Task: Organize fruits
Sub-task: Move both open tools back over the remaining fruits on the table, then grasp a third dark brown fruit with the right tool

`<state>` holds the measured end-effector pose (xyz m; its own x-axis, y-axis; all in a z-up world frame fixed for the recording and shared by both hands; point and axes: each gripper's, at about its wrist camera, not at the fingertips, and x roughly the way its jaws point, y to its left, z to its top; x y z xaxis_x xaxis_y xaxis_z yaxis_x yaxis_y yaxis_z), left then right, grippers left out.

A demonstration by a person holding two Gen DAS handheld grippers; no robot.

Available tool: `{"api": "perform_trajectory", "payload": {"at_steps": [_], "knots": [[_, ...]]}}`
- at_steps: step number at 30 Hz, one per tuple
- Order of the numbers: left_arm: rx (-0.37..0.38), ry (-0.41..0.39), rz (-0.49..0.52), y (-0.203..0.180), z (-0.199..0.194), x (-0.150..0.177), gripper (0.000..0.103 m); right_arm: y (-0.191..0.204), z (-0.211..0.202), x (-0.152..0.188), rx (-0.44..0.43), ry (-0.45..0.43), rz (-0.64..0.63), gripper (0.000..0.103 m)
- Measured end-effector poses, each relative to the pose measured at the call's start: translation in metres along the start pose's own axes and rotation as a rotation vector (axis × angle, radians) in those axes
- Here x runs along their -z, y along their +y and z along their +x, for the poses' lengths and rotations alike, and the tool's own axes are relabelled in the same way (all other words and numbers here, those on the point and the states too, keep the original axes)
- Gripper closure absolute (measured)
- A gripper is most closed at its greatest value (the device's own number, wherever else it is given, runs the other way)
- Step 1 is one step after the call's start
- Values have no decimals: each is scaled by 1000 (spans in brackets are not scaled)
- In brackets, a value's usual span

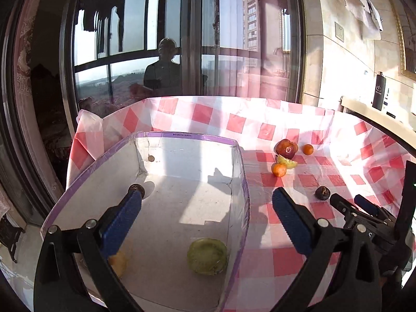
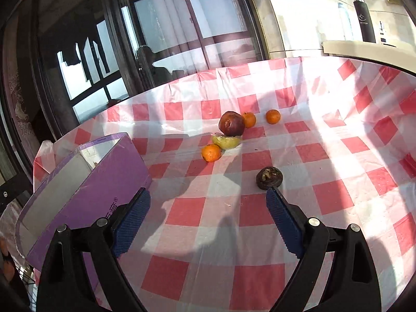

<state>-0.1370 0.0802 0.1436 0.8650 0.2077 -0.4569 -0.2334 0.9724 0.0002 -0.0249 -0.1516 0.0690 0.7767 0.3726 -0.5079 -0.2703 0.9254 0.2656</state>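
Observation:
My left gripper hangs open over a white box with a purple rim. Inside lie a green fruit, a yellow fruit half hidden by my finger, and a small dark fruit at the left fingertip. My right gripper stands open above the checked cloth with nothing between its fingers. Ahead of it are a dark wrinkled fruit, a dark red apple, a yellow-green fruit and three oranges. The purple box is on its left.
The table under the red-and-white checked cloth stands against a glass door, where a person's reflection shows. A black bottle stands on a ledge at the back right. The right gripper shows at the left wrist view's right edge.

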Motion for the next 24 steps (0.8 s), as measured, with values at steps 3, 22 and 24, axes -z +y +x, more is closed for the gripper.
{"api": "perform_trajectory", "payload": {"at_steps": [3,22,24], "knots": [[160,23,91,-51,22,10,2,-42,2,6,73,25,71,15],[238,342,194,-149,202,35,2,-106,32,3,178,100,200,15],[264,396,143,-138,217,40,2,-98,44,-3,201,133,131,18]]}}
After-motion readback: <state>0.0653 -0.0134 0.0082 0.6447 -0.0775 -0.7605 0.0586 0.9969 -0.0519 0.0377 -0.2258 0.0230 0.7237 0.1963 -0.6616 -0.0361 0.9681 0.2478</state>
